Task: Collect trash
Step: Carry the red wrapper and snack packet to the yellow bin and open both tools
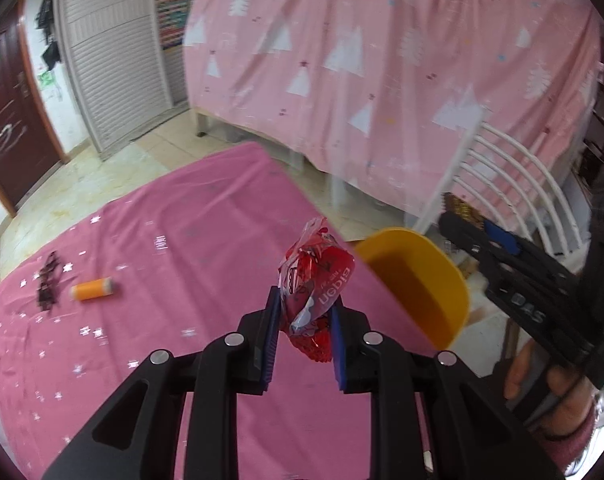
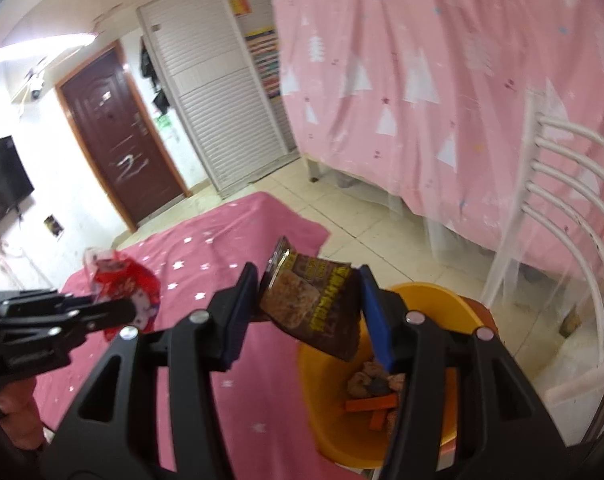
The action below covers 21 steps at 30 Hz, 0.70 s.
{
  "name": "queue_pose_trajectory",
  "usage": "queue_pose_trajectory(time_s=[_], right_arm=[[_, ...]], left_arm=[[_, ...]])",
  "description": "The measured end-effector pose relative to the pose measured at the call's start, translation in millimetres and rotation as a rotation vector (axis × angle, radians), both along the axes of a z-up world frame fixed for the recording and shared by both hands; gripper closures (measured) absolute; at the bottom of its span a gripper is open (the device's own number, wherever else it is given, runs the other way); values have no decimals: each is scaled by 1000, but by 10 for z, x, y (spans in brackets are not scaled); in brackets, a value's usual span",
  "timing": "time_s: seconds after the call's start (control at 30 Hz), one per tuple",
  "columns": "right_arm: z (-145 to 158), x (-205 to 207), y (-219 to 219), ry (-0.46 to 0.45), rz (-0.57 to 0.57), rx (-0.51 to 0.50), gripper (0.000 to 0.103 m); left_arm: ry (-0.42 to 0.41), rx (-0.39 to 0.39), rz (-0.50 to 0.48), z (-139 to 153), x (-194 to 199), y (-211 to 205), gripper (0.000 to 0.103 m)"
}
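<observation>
My left gripper [image 1: 305, 312] is shut on a crumpled red snack wrapper [image 1: 315, 280], held above the pink tablecloth [image 1: 190, 240]. The same red wrapper [image 2: 126, 292] shows at the left of the right wrist view. My right gripper [image 2: 309, 300] is shut on a dark brown snack packet [image 2: 313, 308], over the near edge of the orange bin [image 2: 433, 300]. The bin holds several scraps, brown lumps and orange sticks [image 2: 373, 404]. In the left wrist view the orange bin [image 1: 417, 280] stands just right of the table, with the right gripper's fingers [image 1: 497, 240] beyond it.
An orange capped tube [image 1: 93, 290] and a dark crumbly scrap [image 1: 48, 280] lie on the cloth at the left. A white metal chair [image 2: 573, 216] stands right of the bin. A bed under a pink sheet [image 1: 381, 60], a wardrobe and a brown door [image 2: 118, 136] lie behind.
</observation>
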State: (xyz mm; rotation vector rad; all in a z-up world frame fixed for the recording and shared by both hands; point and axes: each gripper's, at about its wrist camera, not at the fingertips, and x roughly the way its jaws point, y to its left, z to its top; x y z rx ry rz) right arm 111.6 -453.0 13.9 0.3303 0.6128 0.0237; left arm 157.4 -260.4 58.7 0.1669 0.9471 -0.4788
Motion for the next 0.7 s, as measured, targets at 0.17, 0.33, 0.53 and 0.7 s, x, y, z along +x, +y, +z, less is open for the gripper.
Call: queue_pose_trajectory(time_s=[0.17, 0.33, 0.53, 0.7], right_arm=[[-139, 39, -240, 37, -58, -4, 53], [-289, 51, -490, 69, -111, 33, 47], [-415, 69, -664, 91, -136, 77, 41], [-407, 82, -630, 89, -131, 73, 39]], left_arm=[[3, -13, -68, -29, -64, -365, 87], [41, -36, -124, -110, -89, -722, 87], [98, -57, -155, -258, -82, -994, 86], [120, -72, -153, -309, -43, -986, 81]])
